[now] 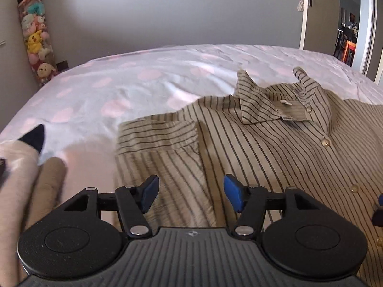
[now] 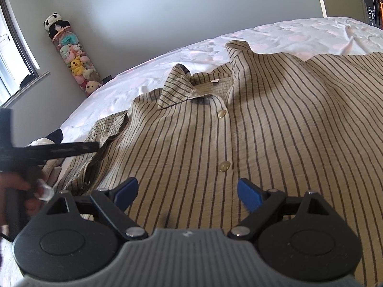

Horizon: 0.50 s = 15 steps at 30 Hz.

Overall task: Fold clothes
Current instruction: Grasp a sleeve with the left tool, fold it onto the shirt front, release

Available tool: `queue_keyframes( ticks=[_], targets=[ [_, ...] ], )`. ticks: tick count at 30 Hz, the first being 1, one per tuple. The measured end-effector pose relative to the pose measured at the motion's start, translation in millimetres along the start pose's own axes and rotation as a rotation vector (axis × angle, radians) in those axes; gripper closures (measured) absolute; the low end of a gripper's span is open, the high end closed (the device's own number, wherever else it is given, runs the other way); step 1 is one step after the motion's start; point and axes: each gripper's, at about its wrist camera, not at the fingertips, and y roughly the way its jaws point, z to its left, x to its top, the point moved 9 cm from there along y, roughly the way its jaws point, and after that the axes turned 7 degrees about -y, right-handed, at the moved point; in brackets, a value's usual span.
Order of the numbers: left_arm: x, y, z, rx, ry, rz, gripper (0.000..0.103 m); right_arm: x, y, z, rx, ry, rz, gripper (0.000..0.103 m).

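A beige shirt with dark stripes lies buttoned and face up on the bed, collar towards the far wall. Its short left sleeve lies folded in over the body. My left gripper hovers open just above the shirt's left side, nothing between its blue pads. My right gripper is open too, low over the button placket, beside the second button. In the right wrist view the left gripper's black body shows at the left edge, with a hand holding it.
The bedsheet is white with pink spots. Other folded clothes, white, tan and navy, lie left of the shirt. A clear tube of plush toys stands in the corner. A doorway opens at the right.
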Motion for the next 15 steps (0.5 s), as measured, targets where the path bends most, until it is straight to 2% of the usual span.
queue_keyframes(
  ticks=[6, 9, 11, 13, 15],
  targets=[
    [-25, -55, 25, 0.075, 0.043, -0.003, 0.048, 0, -2, 5, 0.009, -0.003, -0.004, 0.012],
    [-57, -64, 33, 0.142, 0.096, 0.053, 0.05, -1, -3, 8, 0.012, -0.012, -0.004, 0.012],
    [-78, -60, 40, 0.175, 0.098, 0.112, 0.075, -1, -4, 10, 0.012, -0.019, -0.005, 0.012],
    [-98, -57, 46, 0.208, 0.094, 0.168, 0.082, -2, -4, 11, 0.017, -0.024, -0.003, 0.012],
    [-109, -54, 55, 0.236, 0.054, 0.191, 0.083, -2, -4, 12, 0.02, -0.03, -0.001, 0.012]
  ],
)
